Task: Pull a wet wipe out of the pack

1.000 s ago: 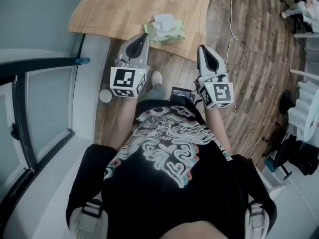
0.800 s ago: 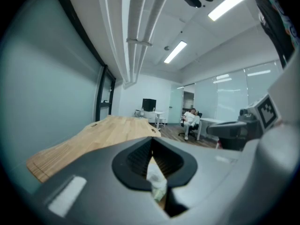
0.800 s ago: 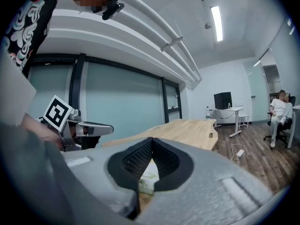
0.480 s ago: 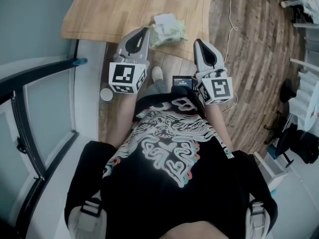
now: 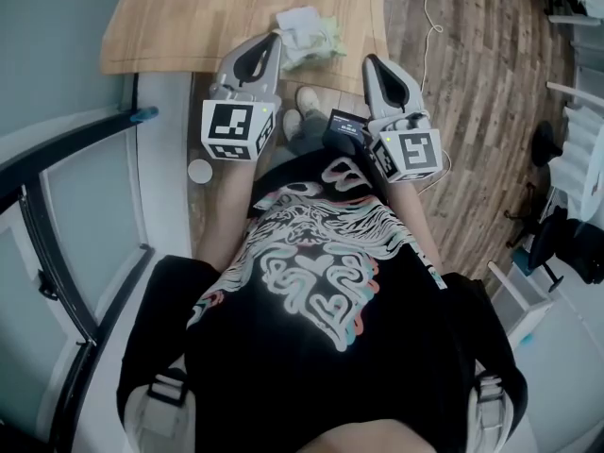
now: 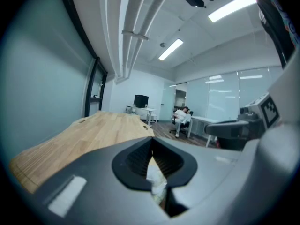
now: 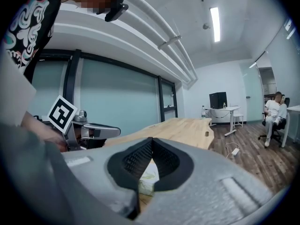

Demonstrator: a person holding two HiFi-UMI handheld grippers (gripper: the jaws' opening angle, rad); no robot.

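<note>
At the upper left of centre in the head view, the left gripper (image 5: 275, 41) has its 2 jaws pressed together with nothing between them, and its tip is at the near edge of the wooden table (image 5: 179, 17). Just right of that tip, at top centre, the wet wipe pack (image 5: 311, 34) lies on the table with a white sheet showing on top. Further right, the right gripper (image 5: 370, 62) is likewise closed and empty, near the pack but apart from it.

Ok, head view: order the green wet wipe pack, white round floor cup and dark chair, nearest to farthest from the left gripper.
1. Green wet wipe pack, tabletop, beside the left gripper.
2. White round cup, floor, left.
3. Dark chair, far right.
</note>
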